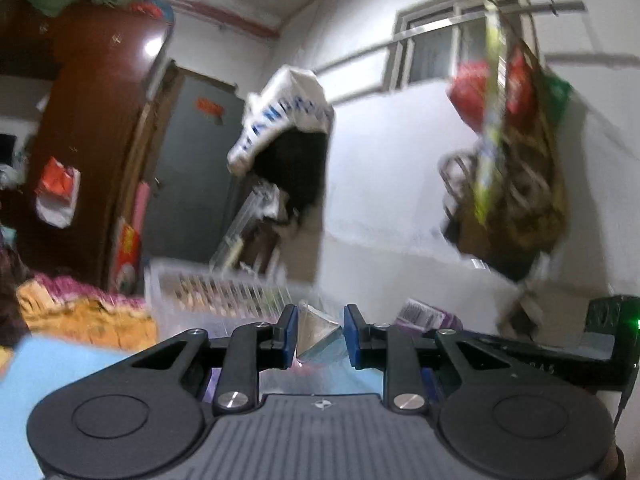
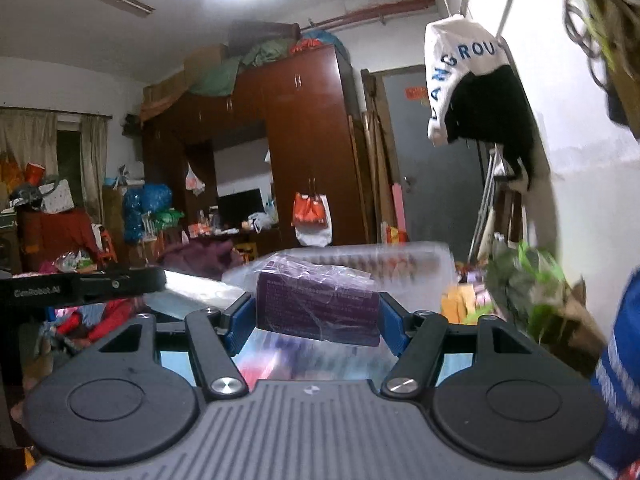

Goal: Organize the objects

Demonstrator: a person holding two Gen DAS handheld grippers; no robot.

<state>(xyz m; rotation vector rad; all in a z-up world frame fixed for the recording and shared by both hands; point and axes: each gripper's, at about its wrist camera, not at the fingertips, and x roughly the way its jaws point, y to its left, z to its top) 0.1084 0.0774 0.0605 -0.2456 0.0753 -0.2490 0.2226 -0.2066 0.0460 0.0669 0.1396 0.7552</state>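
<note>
Mid-task, I judge — the right gripper (image 2: 316,316) carries a plastic-wrapped purple box (image 2: 318,306) and the left gripper (image 1: 320,336) pinches a clear packet (image 1: 318,334), both near the white basket (image 1: 216,296), neither yet placed.

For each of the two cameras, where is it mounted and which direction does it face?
Left wrist: sits behind the left gripper, faces a white wall with a window; its blue-padded fingers flank a small clear-wrapped packet; grip unclear.
Right wrist: sits behind the right gripper, faces a dark red wooden wardrobe; its jaws are closed on a purple box in clear plastic wrap.
Shared: white hanging bag with blue letters, clear slotted plastic crate, grey door.
</note>
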